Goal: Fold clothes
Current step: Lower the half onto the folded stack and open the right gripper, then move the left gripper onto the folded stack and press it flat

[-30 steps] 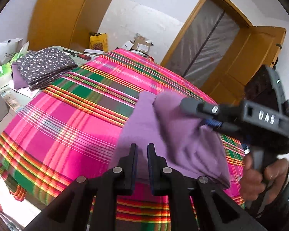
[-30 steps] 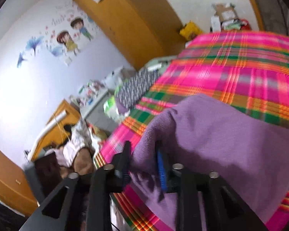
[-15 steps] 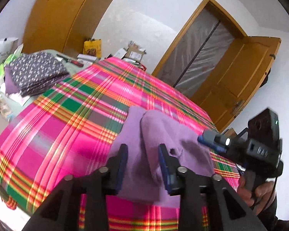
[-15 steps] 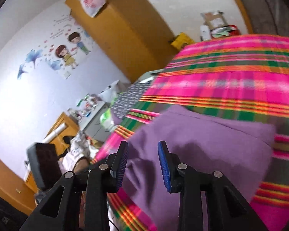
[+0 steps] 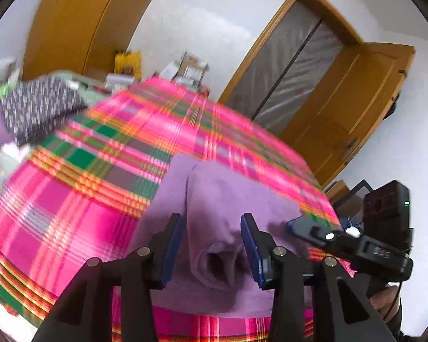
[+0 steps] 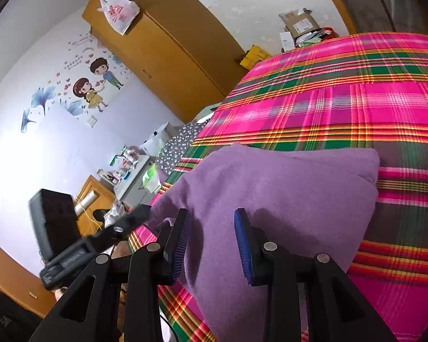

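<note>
Purple garment (image 5: 219, 216) lies folded on the pink plaid cloth (image 5: 80, 199) that covers the work surface, at the near edge, towards the right of the cloth in the left wrist view. In the right wrist view the same garment (image 6: 285, 193) is a flat, roughly four-sided fold with one corner pointing right; its near part runs under the gripper. A puckered roll of fabric with a dark hollow faces the left wrist camera. Left gripper (image 5: 212, 245): jaws opening, now wide, blue pads clear on both sides of the puckered fold; the fabric sits between them but neither pad presses on it. Right gripper (image 6: 211, 240): jaws parted to a middling gap above the garment, pads not gripping any fabric, nothing held. In the left wrist view the right gripper (image 5: 302, 226) comes in from the right at the garment's right edge, a hand (image 5: 382, 302) on its handle; whether its tip touches the fabric cannot be told. In the right wrist view the left gripper's body (image 6: 100, 239) shows at the left, beside the garment's left edge. Far left, off the plaid cloth: a stack of dark dotted fabric (image 5: 40, 105). Wooden wardrobe (image 6: 162, 48) stands against the far wall; wooden door (image 5: 353, 99) at far right, ajar.
</note>
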`<state>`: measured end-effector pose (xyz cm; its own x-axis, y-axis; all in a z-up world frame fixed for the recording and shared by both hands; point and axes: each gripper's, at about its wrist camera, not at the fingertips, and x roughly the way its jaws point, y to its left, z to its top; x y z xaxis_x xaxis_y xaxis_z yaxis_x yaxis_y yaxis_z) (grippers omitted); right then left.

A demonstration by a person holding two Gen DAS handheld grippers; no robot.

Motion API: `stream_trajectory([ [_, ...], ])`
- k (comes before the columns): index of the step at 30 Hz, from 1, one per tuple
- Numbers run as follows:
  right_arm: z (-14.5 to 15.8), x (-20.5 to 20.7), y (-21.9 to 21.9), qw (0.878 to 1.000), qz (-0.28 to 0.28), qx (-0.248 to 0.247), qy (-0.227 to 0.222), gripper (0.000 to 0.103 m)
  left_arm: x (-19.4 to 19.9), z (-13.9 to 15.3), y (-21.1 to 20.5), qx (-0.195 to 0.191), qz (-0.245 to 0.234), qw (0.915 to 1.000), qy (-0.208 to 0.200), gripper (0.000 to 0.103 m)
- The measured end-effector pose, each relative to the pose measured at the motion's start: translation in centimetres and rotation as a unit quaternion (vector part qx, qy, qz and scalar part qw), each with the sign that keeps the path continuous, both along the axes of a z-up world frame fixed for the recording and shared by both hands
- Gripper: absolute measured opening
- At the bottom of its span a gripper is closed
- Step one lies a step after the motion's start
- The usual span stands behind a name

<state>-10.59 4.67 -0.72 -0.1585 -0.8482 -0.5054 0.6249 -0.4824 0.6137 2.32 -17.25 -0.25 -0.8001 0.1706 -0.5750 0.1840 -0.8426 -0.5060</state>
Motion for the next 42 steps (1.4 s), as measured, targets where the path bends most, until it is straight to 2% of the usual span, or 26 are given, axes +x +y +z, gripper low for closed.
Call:
stream_trajectory([
  [3,-0.1,0.1,0.3,1.000,0.000,-0.001,-0.002,0.034,-0.2,-1.1,-0.8,0.037,0.003,0.9992,-0.012,0.041],
  [5,-0.1,0.2,0.5,1.000,0.000,0.000,-0.002,0.034,0.1,-1.3,-1.5,0.060,0.001,0.9982,-0.003,0.033],
  [6,-0.2,0.2,0.6,1.000,0.000,0.001,-0.002,0.034,0.3,-1.3,-1.8,0.068,-0.001,0.9977,0.001,0.021],
  [7,-0.2,0.1,0.7,1.000,-0.001,0.000,-0.002,0.034,0.6,-1.5,-2.3,0.077,-0.001,0.9970,0.005,0.014],
  [14,-0.1,-0.2,1.1,1.000,-0.004,0.003,0.003,0.034,2.3,-5.4,-5.5,0.142,-0.006,0.9899,-0.006,0.011],
  [18,0.2,-0.6,0.3,1.000,0.001,0.021,0.017,0.034,2.1,-6.6,-5.7,0.147,-0.016,0.9890,-0.010,0.013],
  [24,2.5,-1.4,-2.7,0.993,0.032,0.070,0.094,0.034,2.9,-4.9,-5.5,0.111,-0.008,0.9938,-0.007,0.022],
  [26,3.0,-1.6,-4.5,0.988,0.054,0.088,0.118,0.034,2.8,-4.8,-5.3,0.105,-0.012,0.9943,-0.009,0.024],
  [30,3.0,-2.8,-9.0,0.974,0.112,0.132,0.146,0.034,2.2,-5.6,-5.3,0.119,-0.022,0.9923,-0.026,0.024],
  [33,2.5,-3.8,-11.9,0.964,0.150,0.158,0.150,0.034,2.2,-5.4,-5.2,0.116,-0.027,0.9926,-0.024,0.024],
  [35,1.5,-4.8,-13.8,0.958,0.178,0.185,0.131,0.034,2.1,-5.3,-5.1,0.108,-0.032,0.9934,-0.024,0.022],
  [36,0.9,-5.1,-14.5,0.954,0.192,0.195,0.121,0.031,2.1,-5.3,-5.2,0.105,-0.034,0.9936,-0.024,0.014],
  [38,0.2,-5.0,-15.6,0.948,0.214,0.209,0.113,0.009,2.0,-5.3,-5.4,0.106,-0.036,0.9935,-0.023,0.012],
  [41,0.2,-4.3,-16.4,0.941,0.214,0.221,0.140,0.006,2.3,-4.9,-5.9,0.096,-0.037,0.9946,-0.013,0.010],
  [42,0.4,-4.4,-16.6,0.943,0.206,0.219,0.145,0.005,2.3,-4.8,-6.2,0.093,-0.037,0.9949,-0.010,0.010],
])
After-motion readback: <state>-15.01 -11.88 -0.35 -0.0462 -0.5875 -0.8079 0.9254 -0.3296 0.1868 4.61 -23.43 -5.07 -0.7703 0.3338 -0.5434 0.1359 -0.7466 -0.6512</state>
